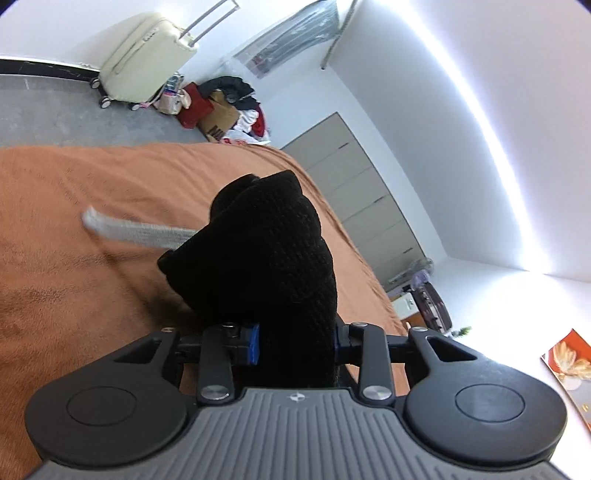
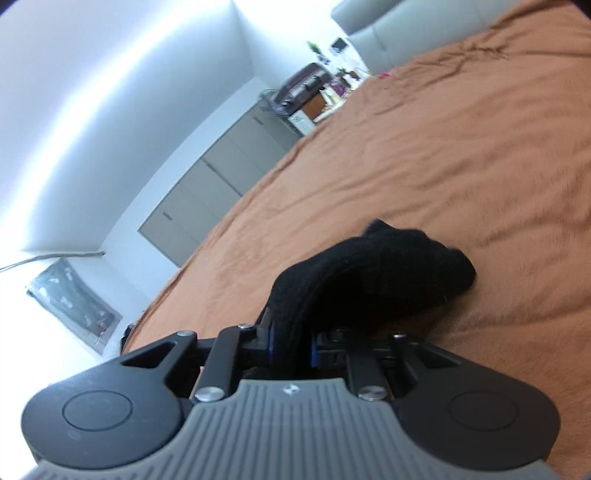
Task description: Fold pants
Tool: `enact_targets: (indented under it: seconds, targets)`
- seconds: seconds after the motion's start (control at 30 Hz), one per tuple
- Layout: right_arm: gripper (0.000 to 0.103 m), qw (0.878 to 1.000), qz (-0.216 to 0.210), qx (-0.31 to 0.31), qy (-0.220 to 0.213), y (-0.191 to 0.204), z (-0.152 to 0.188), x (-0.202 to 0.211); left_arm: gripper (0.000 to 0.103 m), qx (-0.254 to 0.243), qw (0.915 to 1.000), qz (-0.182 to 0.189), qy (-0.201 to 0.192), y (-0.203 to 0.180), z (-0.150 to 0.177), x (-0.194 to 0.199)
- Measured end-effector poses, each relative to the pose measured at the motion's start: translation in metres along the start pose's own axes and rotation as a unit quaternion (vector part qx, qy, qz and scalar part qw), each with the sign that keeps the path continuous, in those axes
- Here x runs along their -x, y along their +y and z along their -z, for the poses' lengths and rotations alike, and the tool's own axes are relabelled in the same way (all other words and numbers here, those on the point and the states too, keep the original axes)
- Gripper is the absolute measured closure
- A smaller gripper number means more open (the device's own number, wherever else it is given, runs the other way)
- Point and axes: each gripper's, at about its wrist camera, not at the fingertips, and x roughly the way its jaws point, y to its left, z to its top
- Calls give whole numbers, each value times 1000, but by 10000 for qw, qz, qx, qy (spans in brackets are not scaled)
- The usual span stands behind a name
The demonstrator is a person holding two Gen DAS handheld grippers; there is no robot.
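Black knitted pants (image 1: 266, 251) fill the middle of the left wrist view, bunched and lifted off the orange-brown bed cover (image 1: 74, 258). My left gripper (image 1: 297, 347) is shut on a thick fold of them between its blue pads. A grey-white band (image 1: 136, 229), perhaps the waistband or a label, sticks out to the left of the bundle. In the right wrist view my right gripper (image 2: 291, 347) is shut on a thinner fold of the same pants (image 2: 373, 273), whose far end droops toward the bed cover (image 2: 443, 166).
A cream suitcase (image 1: 147, 59) stands on the grey floor beyond the bed, beside a heap of bags, a cardboard box and clothes (image 1: 221, 107). Grey cupboards (image 1: 362, 199) line the wall. A nightstand with clutter (image 2: 314, 99) and a grey headboard (image 2: 406, 26) sit at the bed's far end.
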Motion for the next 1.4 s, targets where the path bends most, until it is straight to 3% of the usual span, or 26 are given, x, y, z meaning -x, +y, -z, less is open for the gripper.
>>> enact_targets:
  seconds: [0.2, 0.27, 0.33, 0.43, 0.53, 0.6, 0.63, 0.73, 0.77, 0.83, 0.9, 0.97, 1.03, 1.1, 1.17, 1.27, 1.33, 1.4]
  targets:
    - [91, 9997, -216, 93, -96, 9, -11, 50, 68, 40, 10000, 20, 29, -5, 6, 17]
    - [91, 9996, -247, 60, -93, 6, -11, 66, 79, 24, 10000, 48, -6, -4, 9, 28]
    - [91, 9996, -242, 105, -65, 3, -10, 82, 81, -8, 10000, 74, -43, -3, 9, 40]
    - [91, 9998, -163, 137, 23, -7, -5, 105, 99, -111, 9999, -85, -66, 1, 5, 51]
    - [92, 9991, 189, 186, 316, -28, 10, 98, 99, -96, 9988, -431, 198, 15, 4, 42]
    - [87, 9969, 498, -65, 605, -51, 23, 80, 95, -60, 9969, -675, 394, 29, 13, 32]
    - [77, 9943, 608, -361, 794, -66, 30, 71, 89, -37, 9961, -714, 518, 34, 17, 28]
    - [28, 9804, 496, -1586, 1061, -86, 48, 79, 65, -32, 9978, -411, 512, 42, 28, 32]
    - [4, 9745, 474, -1916, 1070, -84, 57, 90, 56, -14, 9984, -285, 488, 43, 30, 35]
    - [5, 9784, 170, -1831, 945, -68, 75, 116, 46, -95, 9988, -130, 460, 44, 35, 43]
    - [5, 9857, 196, -1439, 855, -44, 96, 137, 38, -285, 9979, -242, 536, 38, 40, 47]
    - [5, 9897, 50, -1200, 776, -15, 123, 151, 15, -700, 9948, -580, 450, 24, 49, 60]
    - [5, 9906, -298, -814, 1055, 19, 150, 152, 6, -1237, 9860, -1081, 267, 11, 57, 68]
    - [5, 9893, -490, -366, 1321, 58, 178, 145, 6, -1456, 9787, -1389, 412, 10, 61, 62]
    - [5, 9845, -760, -69, 1577, 84, 202, 133, 9, -1312, 9811, -1298, 587, 18, 58, 48]
    - [5, 9772, -632, -563, 1945, 93, 231, 99, 9, -1276, 9842, -1120, 494, 22, 51, 27]
    - [5, 9658, -829, -1110, 2192, 91, 247, 75, 9, -1221, 9857, -1034, 521, 23, 50, 10]
    - [5, 9594, -889, -1217, 2385, 101, 263, 53, 4, -1016, 9878, -1055, 527, 27, 50, -6]
